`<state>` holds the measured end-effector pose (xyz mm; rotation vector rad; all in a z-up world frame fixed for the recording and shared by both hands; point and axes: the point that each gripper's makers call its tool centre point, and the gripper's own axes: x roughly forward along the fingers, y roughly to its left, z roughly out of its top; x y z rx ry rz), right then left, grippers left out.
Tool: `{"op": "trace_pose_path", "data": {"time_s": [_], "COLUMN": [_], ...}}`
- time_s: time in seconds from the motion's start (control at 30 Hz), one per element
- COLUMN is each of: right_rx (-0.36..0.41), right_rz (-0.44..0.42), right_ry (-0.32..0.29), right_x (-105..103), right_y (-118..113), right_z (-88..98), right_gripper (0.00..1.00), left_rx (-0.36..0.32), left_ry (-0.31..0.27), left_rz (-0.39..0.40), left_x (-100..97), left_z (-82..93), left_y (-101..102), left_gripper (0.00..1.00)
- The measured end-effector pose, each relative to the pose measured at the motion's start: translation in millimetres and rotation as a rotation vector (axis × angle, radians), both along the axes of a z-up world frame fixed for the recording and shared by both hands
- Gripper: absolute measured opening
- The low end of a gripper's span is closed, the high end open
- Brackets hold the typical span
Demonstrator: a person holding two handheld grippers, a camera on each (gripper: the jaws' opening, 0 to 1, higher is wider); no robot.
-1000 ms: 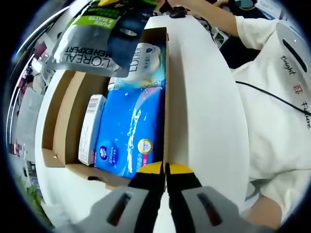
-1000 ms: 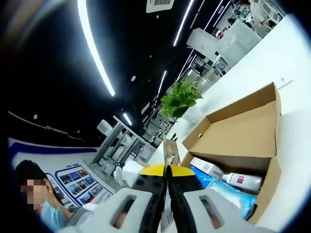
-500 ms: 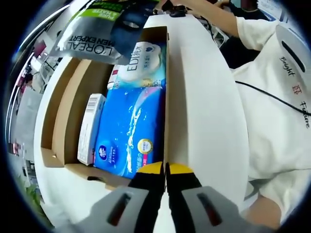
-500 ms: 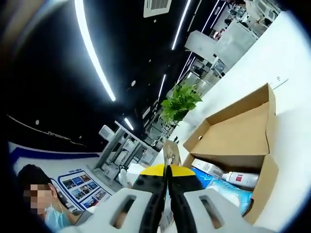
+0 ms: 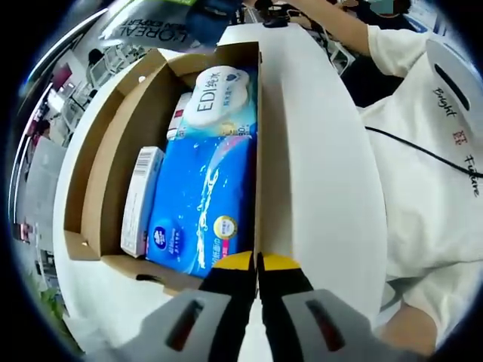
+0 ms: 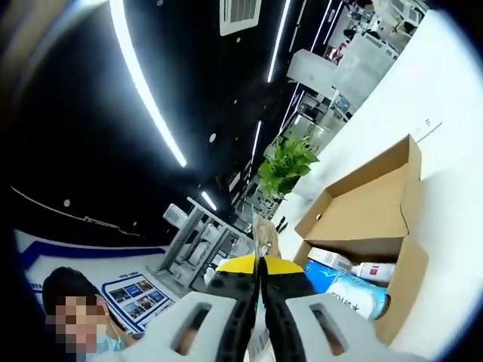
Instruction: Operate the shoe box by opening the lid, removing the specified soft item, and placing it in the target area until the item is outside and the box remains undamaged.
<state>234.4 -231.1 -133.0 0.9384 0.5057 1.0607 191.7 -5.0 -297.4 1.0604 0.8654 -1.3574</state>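
right claw (image 6: 259,265) clamped on the sachet (image 5: 151,19), hanging above the box's (image 5: 98,188) far end, left claw (image 5: 256,264) pinched shut near the box

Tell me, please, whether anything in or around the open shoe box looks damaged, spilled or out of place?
Nothing stands out. The shoe box sits open and intact on the white table, its packs lying neatly inside. The L'Oreal pouch hangs above the box's far end, apparently pinched by the right claw.

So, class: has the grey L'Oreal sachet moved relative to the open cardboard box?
Yes. The grey L'Oreal sachet has risen clear of the open cardboard box, toward the view's top edge.
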Motion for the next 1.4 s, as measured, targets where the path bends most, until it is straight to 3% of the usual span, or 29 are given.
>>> {"op": "trace_pose_path", "data": {"time_s": [0.17, 0.37, 0.67, 1.03, 1.2, 1.4], "right_rx": [0.001, 0.034, 0.057, 0.061, 0.088, 0.059], "right_rz": [-0.013, -0.015, -0.044, -0.067, -0.026, -0.039], "right_ry": [0.002, -0.039, -0.062, -0.074, -0.058, -0.054], "right_x": [-7, -22, -15, -15, -17, -11], "right_y": [-6, -15, -62, -74, -68, -70], "right_z": [-4.2, 6.0, 21.5, 27.3, 32.8, 29.2], "right_gripper": [0.00, 0.00, 0.00, 0.00, 0.00, 0.00], "left_rx": [0.005, 0.013, 0.012, 0.014, 0.011, 0.009], "left_ry": [0.005, 0.014, 0.014, 0.014, 0.010, 0.007], "left_rz": [-0.002, 0.007, 0.005, 0.006, 0.004, 0.003], "left_x": [-0.8, -0.4, 0.0, 1.0, 0.8, 1.0], "left_z": [-0.3, -0.3, 0.0, 1.3, 1.6, 1.5], "left_y": [0, -1, -2, -1, -1, 0], "left_gripper": [0.01, 0.01, 0.01, 0.01, 0.01, 0.01]}}
